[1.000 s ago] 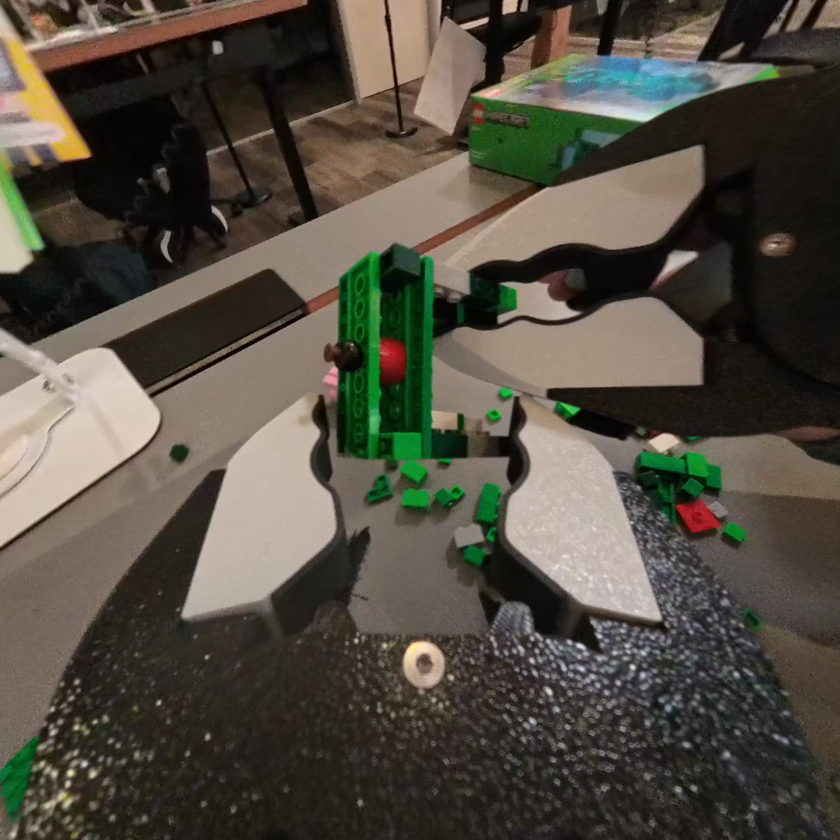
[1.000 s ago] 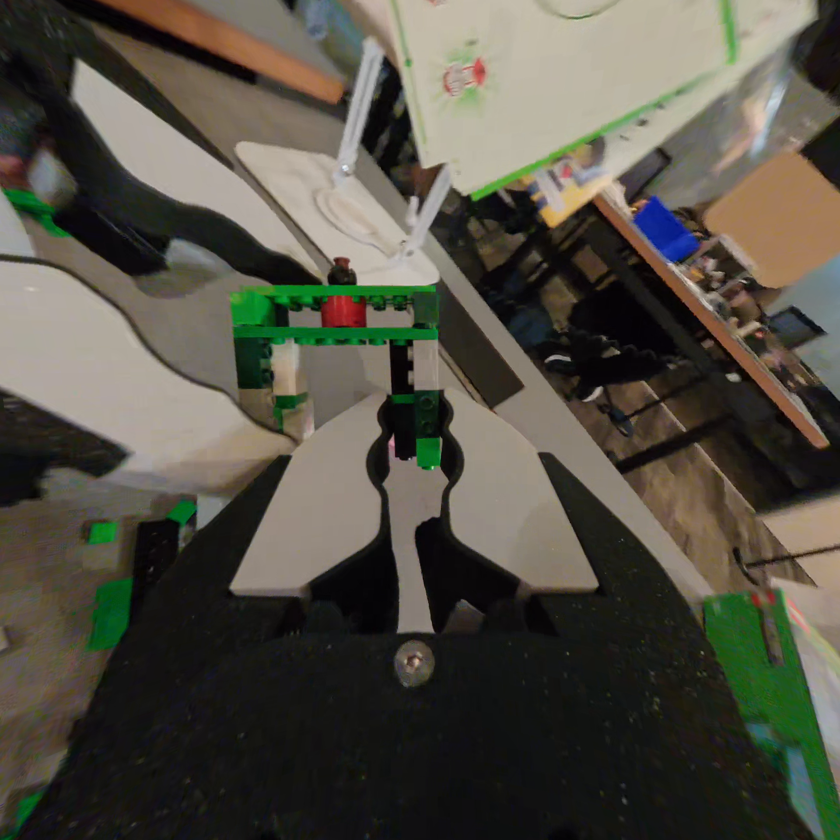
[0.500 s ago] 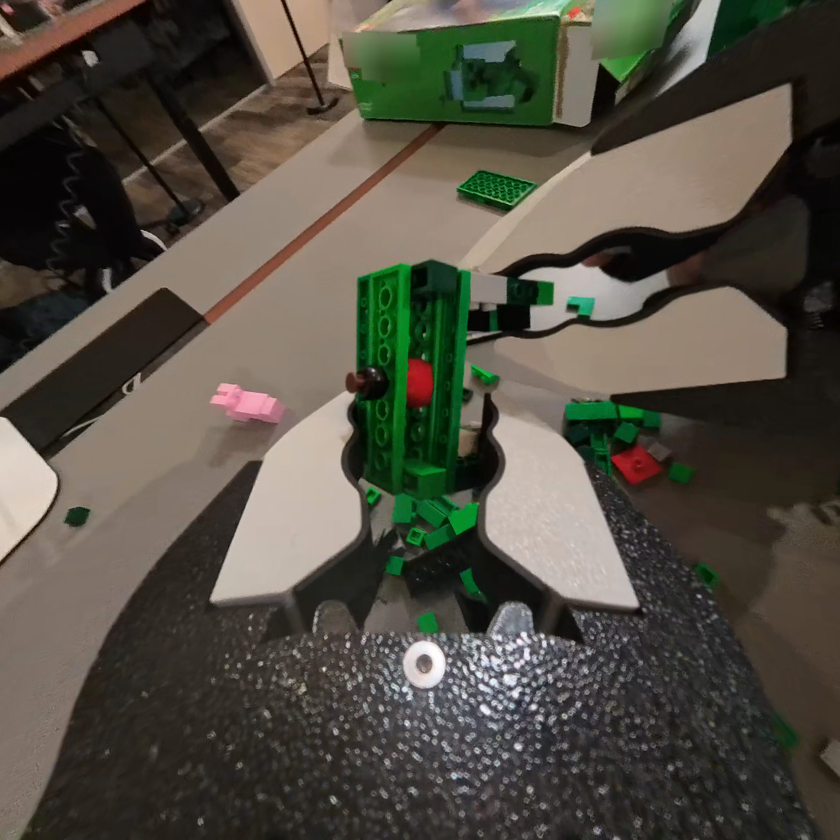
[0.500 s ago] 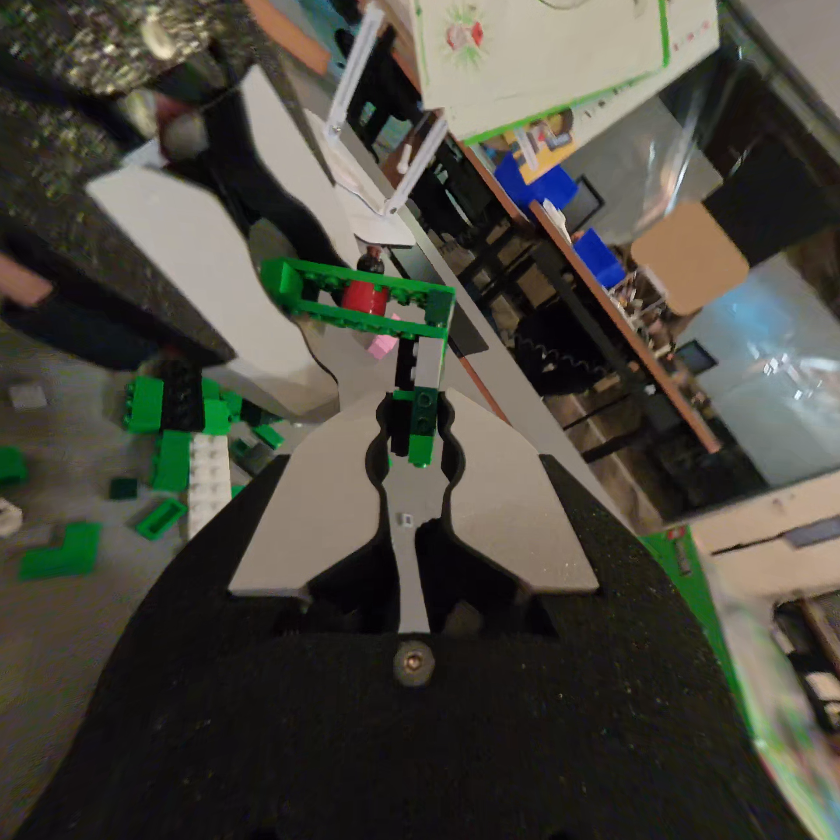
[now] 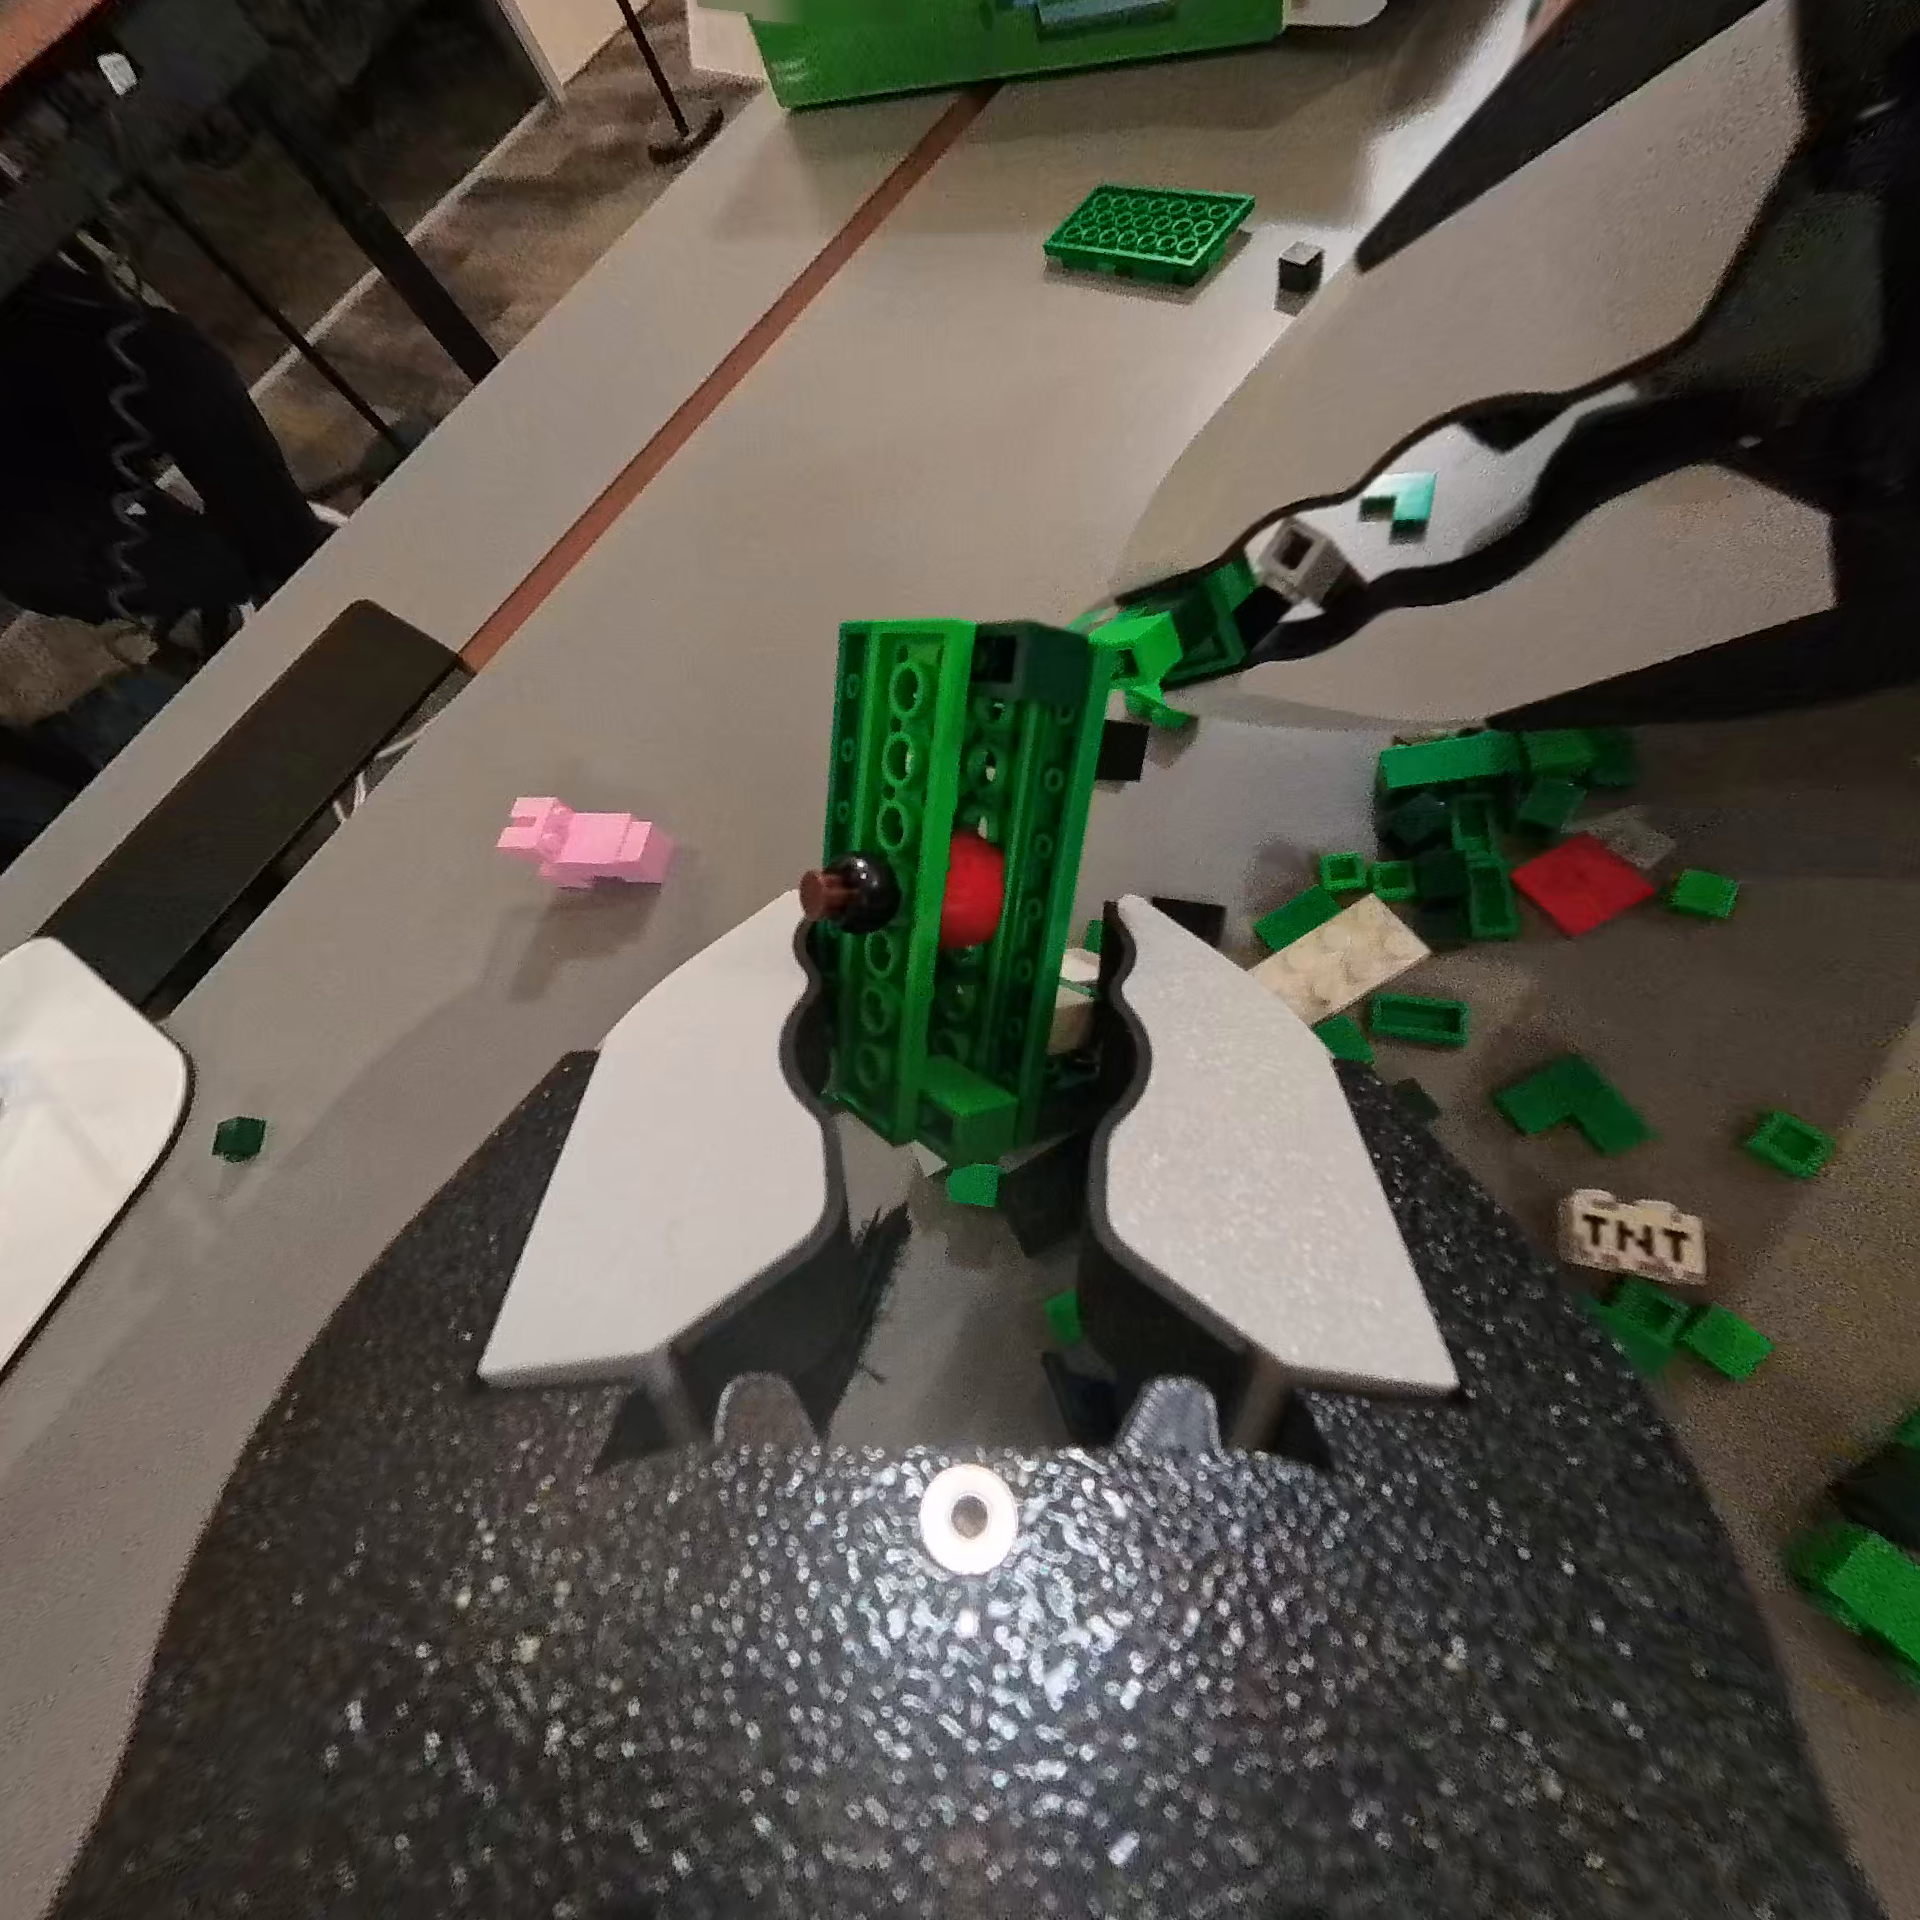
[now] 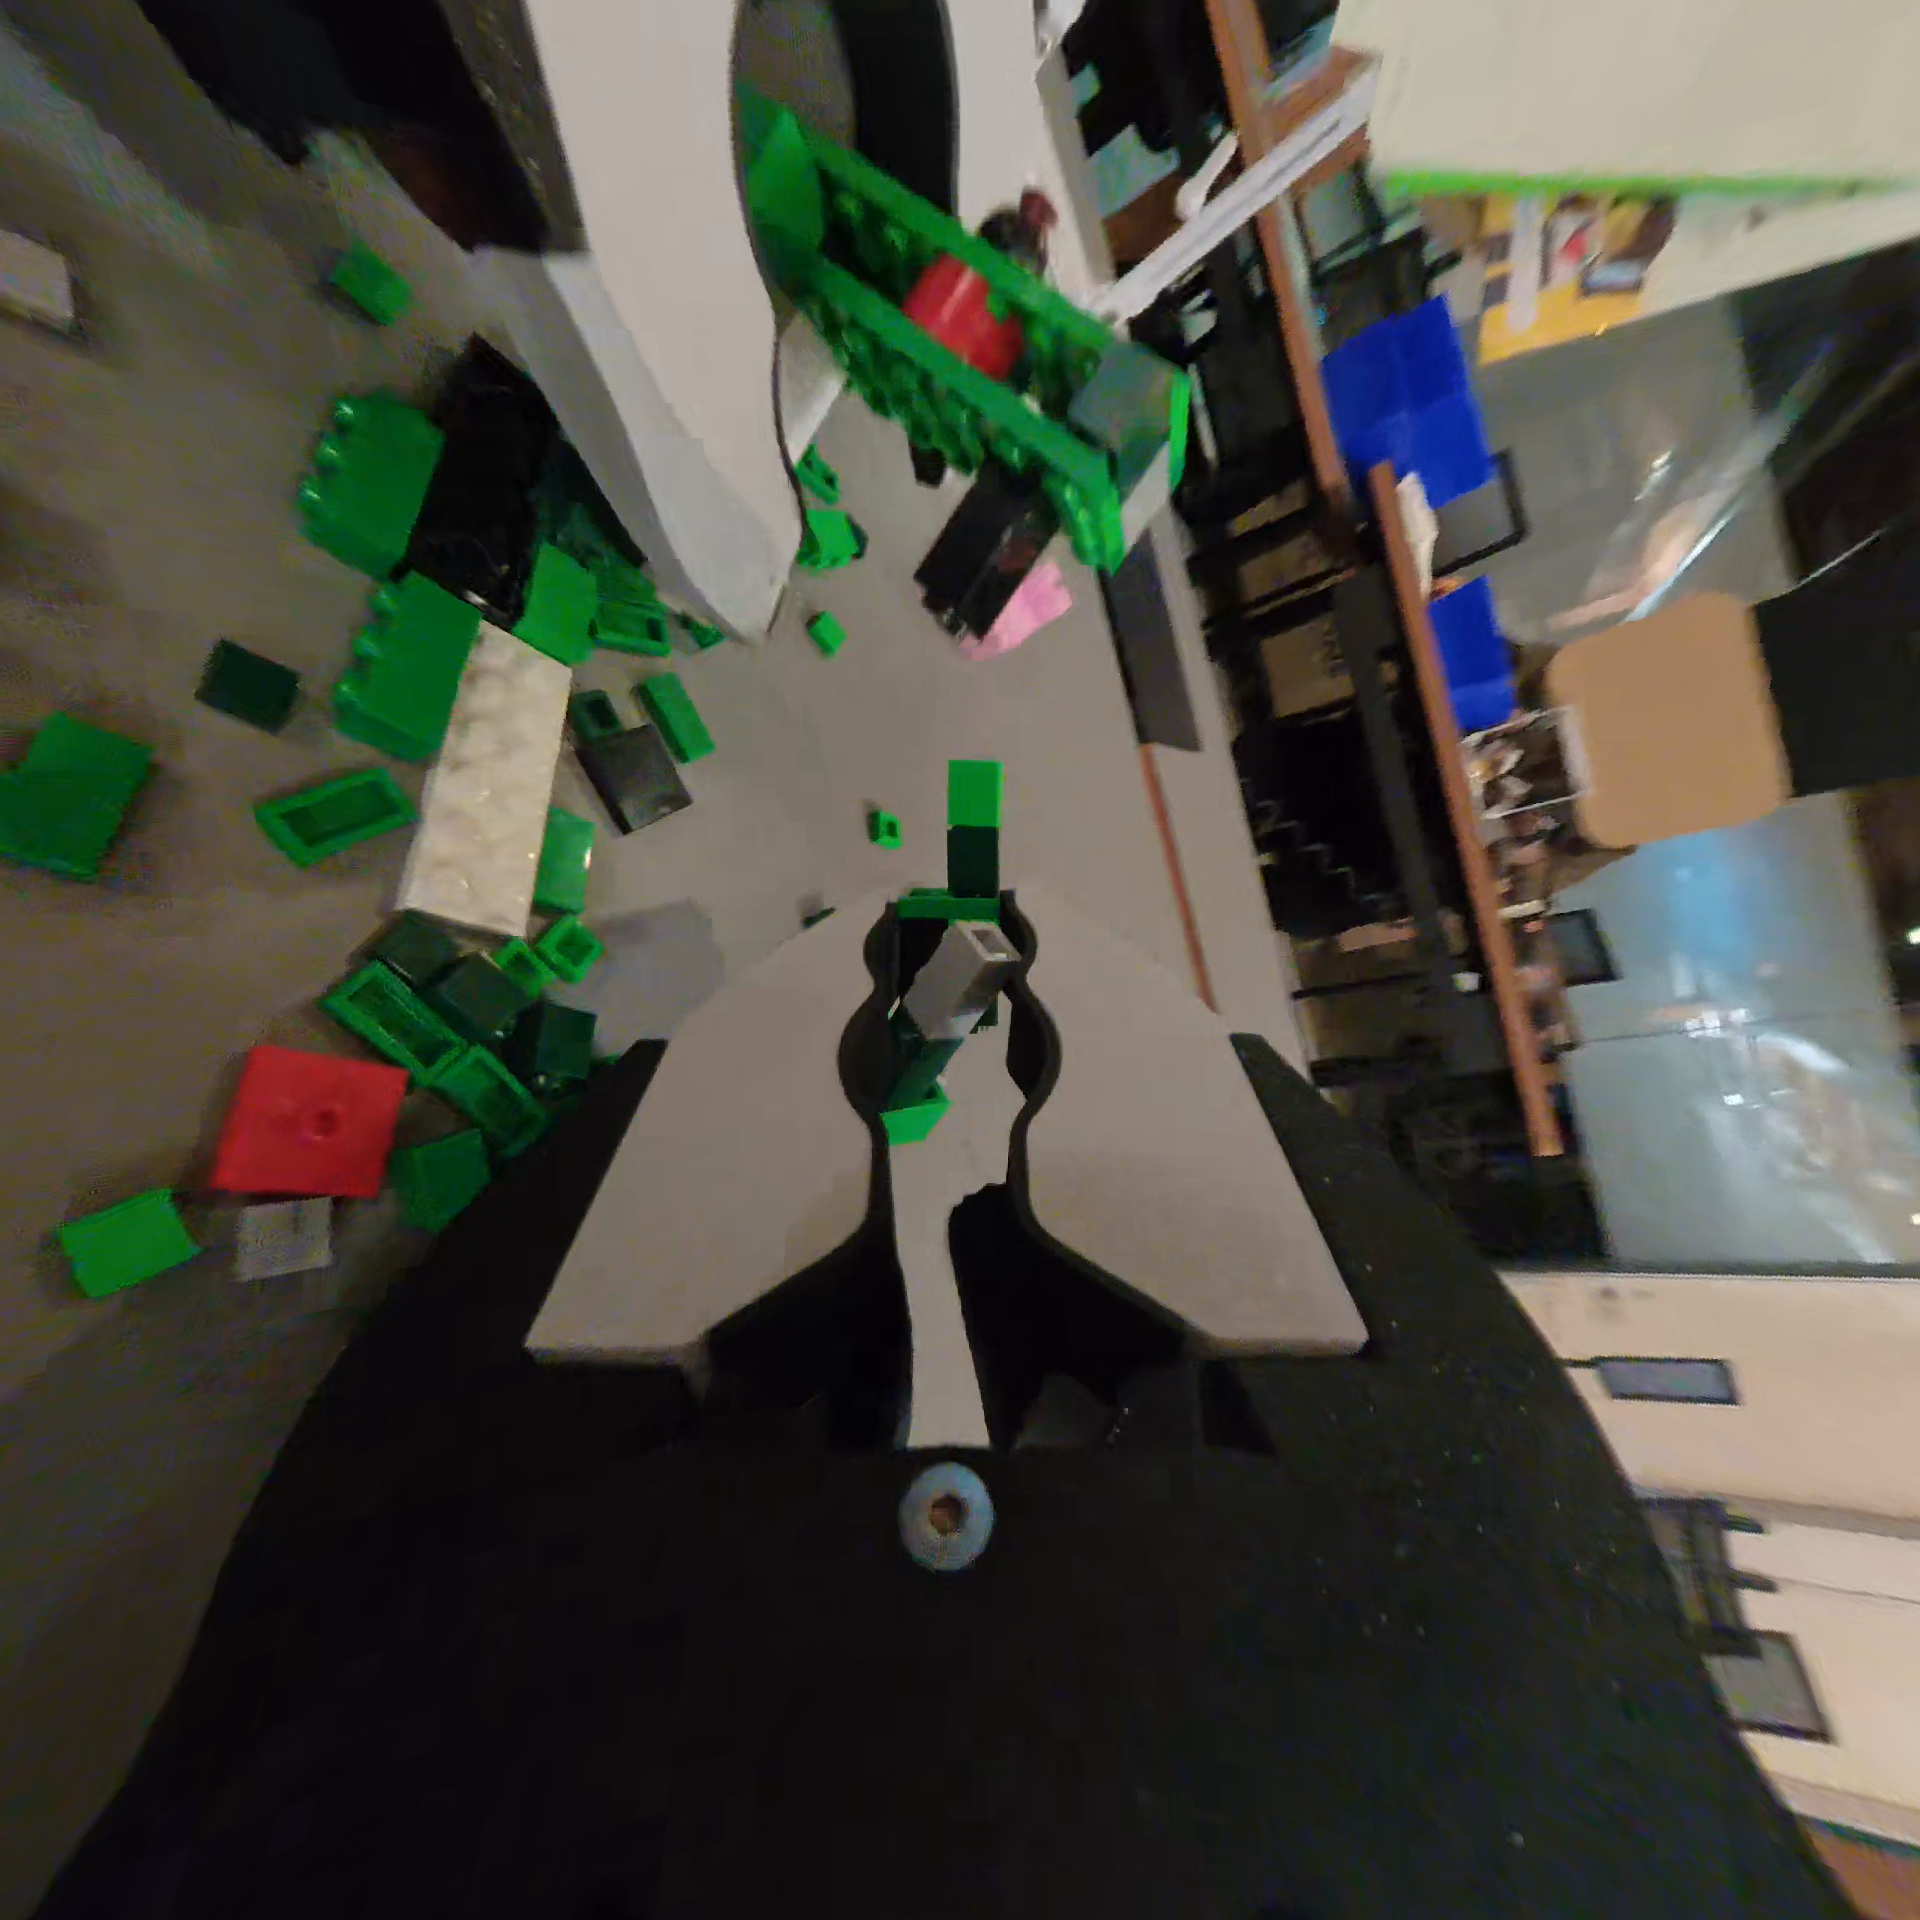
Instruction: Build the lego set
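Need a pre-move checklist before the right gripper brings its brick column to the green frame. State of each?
1. Left gripper shut on frame: ok, fingers clamp its lower end.
2. Right gripper shut on column: ok, but the grey brick sits tilted between the fingers.
3. Column joined to frame: not ok, the right wrist view shows a clear gap.
4. Column lined up with its mounting spot: cannot tell, the spot is not visible.
5. Red ball and black knob seated in frame: ok.
6. Table free under the work: not ok, loose bricks lie there.
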`<state>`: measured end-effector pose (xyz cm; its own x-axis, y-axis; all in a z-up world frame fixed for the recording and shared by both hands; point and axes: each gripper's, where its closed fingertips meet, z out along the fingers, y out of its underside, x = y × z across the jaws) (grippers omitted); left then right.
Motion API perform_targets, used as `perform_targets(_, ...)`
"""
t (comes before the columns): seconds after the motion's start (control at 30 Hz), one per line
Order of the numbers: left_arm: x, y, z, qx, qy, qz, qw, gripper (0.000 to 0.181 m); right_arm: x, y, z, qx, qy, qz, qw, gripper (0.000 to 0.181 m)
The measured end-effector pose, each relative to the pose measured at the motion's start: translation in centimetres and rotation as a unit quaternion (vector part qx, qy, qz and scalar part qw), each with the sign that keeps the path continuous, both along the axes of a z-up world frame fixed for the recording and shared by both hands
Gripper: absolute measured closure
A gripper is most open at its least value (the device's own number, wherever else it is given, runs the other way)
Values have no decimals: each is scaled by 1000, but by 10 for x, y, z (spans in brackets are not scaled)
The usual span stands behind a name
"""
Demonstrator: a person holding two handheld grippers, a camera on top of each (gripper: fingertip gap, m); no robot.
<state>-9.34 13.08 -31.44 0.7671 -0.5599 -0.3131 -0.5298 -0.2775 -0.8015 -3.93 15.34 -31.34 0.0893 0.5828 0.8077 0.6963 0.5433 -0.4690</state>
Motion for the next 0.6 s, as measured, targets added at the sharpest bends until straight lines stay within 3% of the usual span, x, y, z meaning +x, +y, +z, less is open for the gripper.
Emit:
perform_targets(0.13,0,-1,1,-1,-15,0,1000,132,0,-2,-8,-63,14,8,998,164)
perform_targets(0.2,-11,1,-3,-27,-6,34,999,132,0,-4,-6,-101,34,11,994,164)
perform_targets(0.3,-33,-5,-20,-123,13,83,989,132,0,-7,-4,-172,70,22,982,164)
perform_targets(0.47,-37,-11,-28,-199,-102,77,972,122,-4,-20,20,-322,182,74,926,164)
perform_targets(0.57,-46,-12,-22,-181,-100,77,975,100,-4,-28,28,-376,217,107,895,164)
perform_targets(0.6,-45,-12,-13,-149,-95,55,983,109,-4,-31,30,-387,223,118,887,164)
